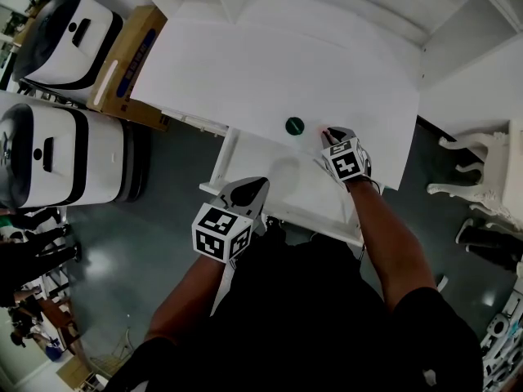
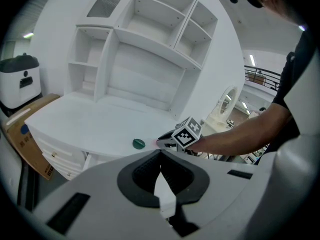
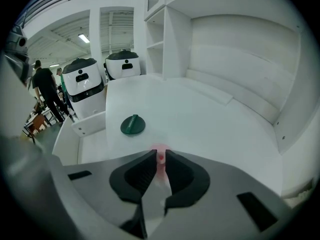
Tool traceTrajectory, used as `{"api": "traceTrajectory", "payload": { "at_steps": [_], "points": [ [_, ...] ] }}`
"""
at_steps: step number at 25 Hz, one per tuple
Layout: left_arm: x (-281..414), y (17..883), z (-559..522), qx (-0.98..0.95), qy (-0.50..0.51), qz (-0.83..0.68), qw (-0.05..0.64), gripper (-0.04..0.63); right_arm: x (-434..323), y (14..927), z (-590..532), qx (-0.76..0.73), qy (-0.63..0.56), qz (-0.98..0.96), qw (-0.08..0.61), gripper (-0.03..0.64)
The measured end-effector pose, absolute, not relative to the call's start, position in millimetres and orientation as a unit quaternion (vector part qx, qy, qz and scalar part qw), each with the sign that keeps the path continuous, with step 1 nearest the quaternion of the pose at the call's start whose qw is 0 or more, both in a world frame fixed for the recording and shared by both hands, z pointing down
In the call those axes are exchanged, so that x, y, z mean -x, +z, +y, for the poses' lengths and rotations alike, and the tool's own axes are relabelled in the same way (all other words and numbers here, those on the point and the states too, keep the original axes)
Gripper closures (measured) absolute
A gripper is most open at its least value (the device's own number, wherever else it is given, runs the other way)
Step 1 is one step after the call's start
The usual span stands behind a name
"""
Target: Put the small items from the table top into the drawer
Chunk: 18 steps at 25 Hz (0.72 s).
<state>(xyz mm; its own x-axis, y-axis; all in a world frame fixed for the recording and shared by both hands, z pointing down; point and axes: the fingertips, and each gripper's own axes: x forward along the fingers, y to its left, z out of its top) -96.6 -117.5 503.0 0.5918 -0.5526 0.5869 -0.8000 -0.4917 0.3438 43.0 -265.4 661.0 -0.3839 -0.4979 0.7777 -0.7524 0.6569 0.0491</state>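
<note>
1. Near the front edge of the white table [image 1: 327, 64], a round green cap [image 1: 294, 126] lies flat.
2. Just beside it, the right gripper [image 1: 329, 135] pinches a small red thing [image 3: 160, 157].
3. The left gripper [image 1: 257, 186], jaws together and empty, hangs at the open drawer's [image 1: 245, 155] front edge.
4. Two white machines [image 1: 57, 31] stand on the gray floor [image 1: 155, 243].
</note>
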Motion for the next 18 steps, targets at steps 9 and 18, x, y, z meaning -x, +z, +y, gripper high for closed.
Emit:
{"api": "traceTrajectory", "payload": {
  "at_steps": [9, 18],
  "points": [
    [92, 500, -115, -0.843, 0.198, -0.401, 0.298, 0.592, -46, 647, -257, -0.383, 0.148, -0.820, 0.399, 0.551],
    [82, 499, -111, -0.852, 0.190, -0.391, 0.293, 0.592, -53, 621, -242, -0.395, 0.138, -0.827, 0.376, 0.551]
  ]
}}
